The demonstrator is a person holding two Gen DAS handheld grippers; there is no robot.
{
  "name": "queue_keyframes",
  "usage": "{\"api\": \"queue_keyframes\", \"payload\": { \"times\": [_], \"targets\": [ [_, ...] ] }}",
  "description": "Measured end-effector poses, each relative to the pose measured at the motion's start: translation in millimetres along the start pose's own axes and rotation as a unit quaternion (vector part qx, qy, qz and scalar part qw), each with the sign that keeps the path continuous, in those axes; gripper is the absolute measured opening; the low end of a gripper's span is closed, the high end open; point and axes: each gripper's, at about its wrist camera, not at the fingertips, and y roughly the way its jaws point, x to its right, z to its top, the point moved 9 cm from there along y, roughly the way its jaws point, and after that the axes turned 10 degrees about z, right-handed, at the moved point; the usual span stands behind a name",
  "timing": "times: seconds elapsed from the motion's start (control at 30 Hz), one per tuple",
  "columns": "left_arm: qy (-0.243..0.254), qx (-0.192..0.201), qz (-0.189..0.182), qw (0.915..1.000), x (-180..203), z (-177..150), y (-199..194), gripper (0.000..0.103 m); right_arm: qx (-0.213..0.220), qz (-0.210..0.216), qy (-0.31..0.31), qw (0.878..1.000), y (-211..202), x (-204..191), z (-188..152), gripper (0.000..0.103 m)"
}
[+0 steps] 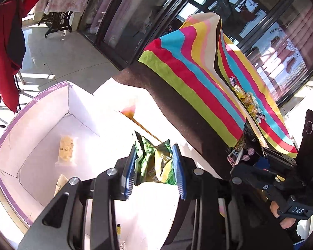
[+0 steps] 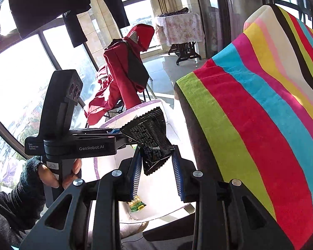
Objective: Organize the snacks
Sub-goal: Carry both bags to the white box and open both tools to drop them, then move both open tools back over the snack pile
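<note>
White box (image 1: 41,125) below, green packet (image 1: 154,162) in left gripper (image 1: 154,166)

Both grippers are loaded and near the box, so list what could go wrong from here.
1. The left gripper holds the green snack packet crumpled between its pads; soft packaging may slip out before it is over the white box.
2. The right gripper pinches the black snack packet near one end, so it might swing or twist loose.
3. The two grippers are close together beside the striped towel and could bump.
</note>
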Motion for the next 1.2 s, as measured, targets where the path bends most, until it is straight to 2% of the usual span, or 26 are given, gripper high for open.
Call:
{"api": "queue_keyframes", "payload": {
  "times": [0.13, 0.17, 0.23, 0.27, 0.3, 0.33, 0.4, 0.47, 0.53, 0.57, 0.6, 0.63, 0.67, 0.73, 0.77, 0.8, 0.83, 0.9, 0.97, 1.03, 1.1, 1.2],
  "targets": [
    [-0.028, -0.007, 0.073, 0.9969, -47.3, -8.6, 6.5, 0.035, -0.038, 0.009, -0.014, 0.999, 33.5, -12.5, -12.4, 0.029],
    [-0.035, -0.007, 0.090, 0.9953, -57.8, -10.1, 7.3, 0.041, -0.044, 0.011, -0.016, 0.999, 40.6, -14.6, -15.4, 0.030],
    [-0.052, -0.008, 0.128, 0.9904, -76.8, -9.8, 8.8, 0.069, -0.050, 0.021, -0.019, 0.998, 53.2, -18.9, -20.5, 0.036],
    [-0.062, -0.008, 0.158, 0.9855, -88.5, -9.8, 9.0, 0.092, -0.055, 0.024, -0.017, 0.998, 58.3, -19.2, -23.8, 0.042],
    [-0.069, -0.008, 0.190, 0.9794, -99.2, -9.7, 8.6, 0.101, -0.061, 0.029, -0.011, 0.998, 62.2, -18.8, -27.4, 0.064],
    [-0.075, -0.009, 0.224, 0.9716, -109.9, -8.9, 8.7, 0.101, -0.060, 0.035, -0.001, 0.998, 63.1, -17.9, -29.2, 0.079],
    [-0.078, -0.029, 0.286, 0.9546, -127.5, -10.0, 11.3, 0.101, -0.049, 0.051, 0.016, 0.997, 58.1, -15.9, -30.2, 0.080],
    [-0.073, -0.068, 0.334, 0.9374, -139.8, -12.9, 17.4, 0.101, -0.039, 0.060, 0.029, 0.997, 47.7, -11.2, -28.4, 0.078],
    [-0.060, -0.095, 0.377, 0.9193, -144.8, -12.6, 20.0, 0.101, -0.020, 0.093, 0.041, 0.995, 32.5, -12.8, -26.7, 0.078],
    [-0.050, -0.083, 0.400, 0.9115, -144.1, -7.9, 16.3, 0.101, -0.007, 0.099, 0.038, 0.994, 25.7, -16.8, -25.2, 0.080],
    [-0.039, -0.051, 0.408, 0.9109, -136.7, -0.2, 9.2, 0.101, 0.008, 0.099, 0.027, 0.995, 15.7, -20.5, -22.1, 0.086],
    [-0.026, -0.007, 0.399, 0.9164, -123.7, 9.3, 0.3, 0.101, 0.025, 0.107, 0.015, 0.994, 4.7, -25.5, -19.1, 0.087],
    [-0.014, 0.044, 0.371, 0.9273, -104.8, 19.4, -10.2, 0.101, 0.037, 0.123, 0.009, 0.992, -4.7, -31.0, -16.5, 0.087],
    [0.006, 0.138, 0.281, 0.9499, -64.3, 35.5, -31.9, 0.101, 0.057, 0.165, 0.006, 0.985, -23.9, -41.9, -11.5, 0.087],
    [0.012, 0.178, 0.223, 0.9582, -44.2, 42.7, -42.2, 0.101, 0.071, 0.175, 0.003, 0.982, -35.4, -44.2, -9.1, 0.087],
    [0.015, 0.201, 0.180, 0.9628, -30.2, 45.9, -49.4, 0.101, 0.089, 0.170, -0.003, 0.982, -48.6, -43.5, -6.8, 0.087],
    [0.013, 0.206, 0.145, 0.9676, -15.1, 49.6, -51.8, 0.101, 0.105, 0.159, -0.008, 0.982, -60.5, -41.3, -5.1, 0.087],
    [0.005, 0.181, 0.107, 0.9775, 3.8, 56.2, -45.3, 0.101, 0.134, 0.127, -0.005, 0.983, -86.0, -27.0, -4.1, 0.087],
    [-0.002, 0.168, 0.058, 0.9841, 33.7, 64.5, -37.3, 0.101, 0.159, 0.077, 0.017, 0.984, -113.0, -0.8, -6.8, 0.087],
    [0.004, 0.148, 0.024, 0.9887, 64.9, 72.2, -28.5, 0.101, 0.176, 0.022, 0.056, 0.983, -140.9, 34.0, -14.0, 0.087],
    [0.028, 0.111, -0.023, 0.9932, 109.3, 76.8, -12.2, 0.101, 0.188, -0.038, 0.095, 0.977, -169.4, 72.8, -27.2, 0.087],
    [0.067, 0.068, -0.075, 0.9926, 183.0, 78.0, 20.4, 0.101, 0.201, -0.126, 0.153, 0.959, -205.9, 130.9, -52.0, 0.087]
  ]
}}
